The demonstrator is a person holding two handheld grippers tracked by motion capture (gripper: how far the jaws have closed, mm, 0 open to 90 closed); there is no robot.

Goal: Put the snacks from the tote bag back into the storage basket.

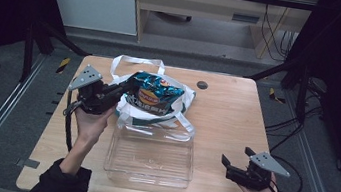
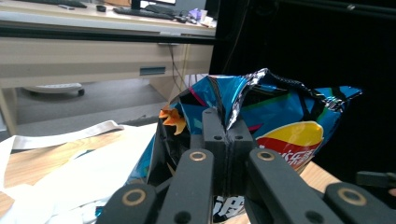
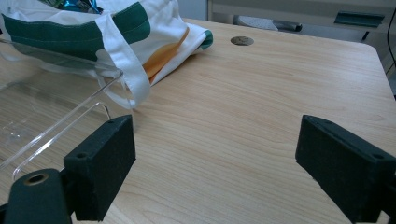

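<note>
Above the white and green tote bag point(image 1: 154, 109), at the far left of the counter point(image 1: 235, 120), the left hand-held gripper point(image 1: 132, 84) has its jaws pinched tight on a crumpled fold of the blue chip bag point(image 1: 156, 91). From the left gripper view the chip bag point(image 2: 280, 121) stands up from the jaws, its foil gathered into a ridge where they meet. It appears partly lifted out of the tote, though how much of it is inside I cannot tell. The clear plastic bin point(image 1: 150, 156) sits just in front of the tote, nearer the person, with nothing visible in it.

At the near right of the counter the right hand-held gripper point(image 1: 236, 161) rests with its jaws spread wide and nothing between them, well apart from the bin.

The step in hand looks like unpacking: drawing the chips out of the tote. The next move probably calls for raising the bag free of the tote's rim and straps, carrying it toward the person and lowering it into the bin before letting go.
</note>
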